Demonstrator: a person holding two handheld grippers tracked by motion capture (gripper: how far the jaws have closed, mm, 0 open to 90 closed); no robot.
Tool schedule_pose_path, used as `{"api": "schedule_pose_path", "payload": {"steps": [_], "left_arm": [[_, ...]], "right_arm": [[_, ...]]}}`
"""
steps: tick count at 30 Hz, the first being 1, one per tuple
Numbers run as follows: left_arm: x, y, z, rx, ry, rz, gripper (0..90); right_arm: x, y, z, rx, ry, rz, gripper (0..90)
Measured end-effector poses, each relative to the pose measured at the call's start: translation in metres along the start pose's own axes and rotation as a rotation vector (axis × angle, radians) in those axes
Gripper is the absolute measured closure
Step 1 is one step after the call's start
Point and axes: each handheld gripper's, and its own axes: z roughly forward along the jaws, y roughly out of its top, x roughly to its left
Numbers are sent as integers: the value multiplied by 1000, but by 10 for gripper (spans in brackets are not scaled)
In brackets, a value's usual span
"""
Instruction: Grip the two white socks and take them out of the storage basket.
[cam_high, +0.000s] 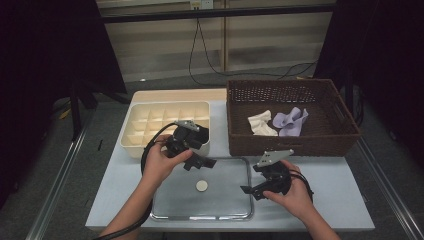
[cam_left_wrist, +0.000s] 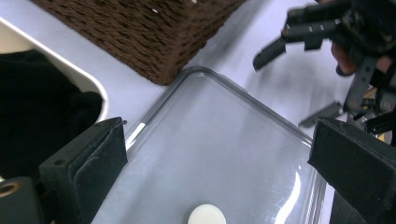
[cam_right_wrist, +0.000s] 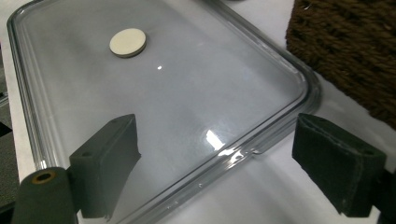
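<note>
A clear rectangular tray (cam_high: 200, 217) lies at the table's front middle with a small white round disc (cam_high: 201, 186) on it. My left gripper (cam_high: 200, 164) hovers over the tray's far left corner, jaws open and nothing between them. In the left gripper view the disc (cam_left_wrist: 206, 217) lies below and ahead of the open jaws (cam_left_wrist: 219, 158). My right gripper (cam_high: 250, 192) is at the tray's right edge and points left, open and empty. In the right gripper view its jaws (cam_right_wrist: 215, 163) straddle the tray's rim (cam_right_wrist: 299, 107), and the disc (cam_right_wrist: 127, 42) is farther off.
A brown wicker basket (cam_high: 292, 142) at the back right holds a white cloth piece (cam_high: 262, 123) and a lilac one (cam_high: 291, 121). A cream divided organizer (cam_high: 145, 125) stands at the back left; something black (cam_left_wrist: 37, 107) lies in its near corner.
</note>
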Motion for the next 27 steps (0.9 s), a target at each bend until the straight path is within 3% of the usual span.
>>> {"api": "schedule_pose_path", "payload": {"steps": [4, 5, 7, 8, 9, 11, 12, 13, 14, 17, 18, 23, 27], "left_arm": [[-4, -8, 6, 19, -9, 34, 38], [-6, -9, 7, 25, 13, 22, 38], [-6, -12, 11, 23, -22, 50, 38], [-8, -13, 12, 40, 7, 56, 38], [-7, -15, 14, 27, -26, 47, 38], [-7, -18, 17, 11, -42, 51, 38], [-7, -19, 17, 45, -22, 61, 38], [-6, -20, 18, 58, -28, 68, 39], [-6, -22, 20, 41, -19, 72, 39], [-5, -25, 21, 63, -9, 80, 39], [-5, -27, 22, 43, -17, 70, 39], [-1, -32, 22, 51, 1, 74, 38], [-2, -35, 24, 32, -9, 59, 38]], "right_arm": [[-2, -2, 0, 8, 6, 5, 118], [-2, -3, 1, 15, 11, 5, 113], [-2, -3, 2, 21, 14, -1, 107], [-3, -3, 2, 18, 16, 1, 102], [-3, -2, 1, 16, 20, 2, 99], [-4, -1, -1, 12, 19, 6, 96], [-5, 0, -2, 10, 22, 5, 96], [-6, 0, -3, 10, 24, 7, 93], [-7, 1, -4, 10, 26, 6, 87], [-9, 1, -6, 15, 25, 10, 87], [-9, 2, -6, 16, 26, 11, 87], [-10, 4, -10, 34, 25, 0, 87], [-12, 8, -15, 37, 32, 4, 87]]}}
